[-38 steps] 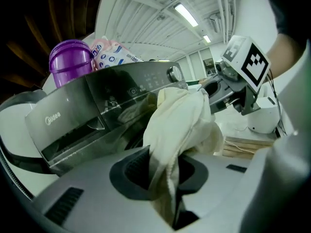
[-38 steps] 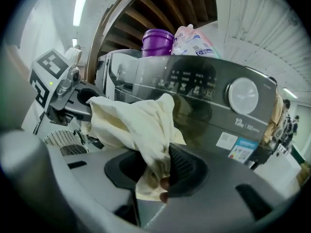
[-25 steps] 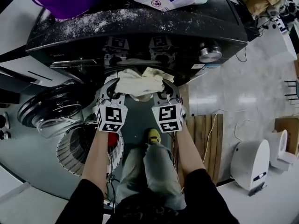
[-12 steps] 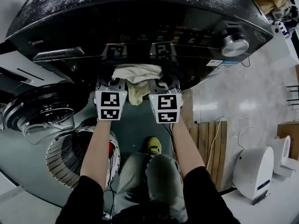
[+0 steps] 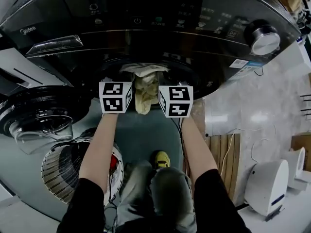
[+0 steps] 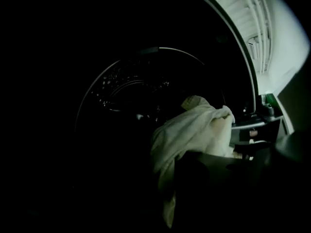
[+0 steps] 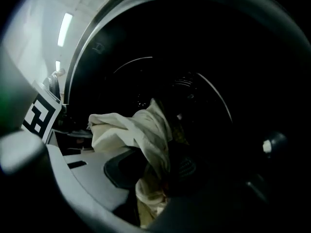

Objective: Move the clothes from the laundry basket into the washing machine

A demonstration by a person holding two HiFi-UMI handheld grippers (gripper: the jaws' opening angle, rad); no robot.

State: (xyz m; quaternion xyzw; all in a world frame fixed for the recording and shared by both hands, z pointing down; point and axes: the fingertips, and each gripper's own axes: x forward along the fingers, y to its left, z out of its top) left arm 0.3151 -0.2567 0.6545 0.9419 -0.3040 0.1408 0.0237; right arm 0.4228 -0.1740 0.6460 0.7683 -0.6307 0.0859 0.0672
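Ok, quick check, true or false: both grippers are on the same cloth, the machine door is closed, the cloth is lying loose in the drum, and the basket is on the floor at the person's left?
1. The left gripper and the right gripper hold the same pale cloth. True.
2. The door of the washing machine is closed. False: the door is swung open to the left.
3. The cloth lies loose in the drum. False: it hangs between the two grippers at the drum's mouth, gripped by both.
4. The laundry basket stands on the floor at the person's left. True.
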